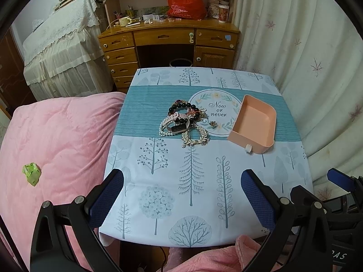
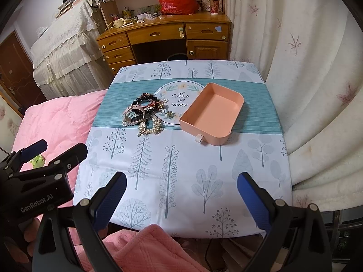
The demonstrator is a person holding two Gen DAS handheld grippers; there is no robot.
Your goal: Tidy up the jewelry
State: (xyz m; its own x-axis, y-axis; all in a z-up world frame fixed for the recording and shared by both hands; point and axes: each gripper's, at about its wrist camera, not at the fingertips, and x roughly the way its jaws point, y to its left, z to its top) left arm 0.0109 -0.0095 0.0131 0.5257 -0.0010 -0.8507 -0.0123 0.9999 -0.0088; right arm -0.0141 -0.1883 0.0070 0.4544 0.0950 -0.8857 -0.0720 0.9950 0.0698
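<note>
**Left wrist view: both grippers spread above a heap of jewelry and a peach tray**

Left wrist view shows the left gripper [image 1: 182, 195] with its two fingers spread wide, nothing between them; each finger is black plastic faced with a blue pad [image 1: 106, 200] of fine dimpled rubber. In the right wrist view the right gripper [image 2: 181, 198] is likewise spread and holds nothing, hovering over the near edge of the table [image 2: 186, 181].

The table wears a smooth printed cloth: pale with line-drawn trees, crossed by a teal striped band, and on that band a round medallion [image 1: 215, 111] reading "Now or never".

The landmark is this medallion. Just to its left, overlapping its rim, lies the jewelry pile [image 1: 185, 122]: a bracelet of glossy black round beads [image 1: 181, 107], a smart band [image 1: 174, 124] with a pale pink strap and a dark screen, a string of small white pearls [image 1: 164, 131] underneath, and a gold-toned leaf-pattern bracelet [image 1: 195, 137] at the near side. A small gold-toned ornament [image 1: 213, 124] rests on the medallion's lower part, apart from the pile.

Touching the medallion's right edge sits a peach plastic tray [image 1: 254, 124], rectangular with rounded corners and smooth walls, a small white tab [image 1: 248, 147] on its near face. Nothing is inside it.

Left of the table, a quilted pink blanket [image 1: 59, 140].
</note>
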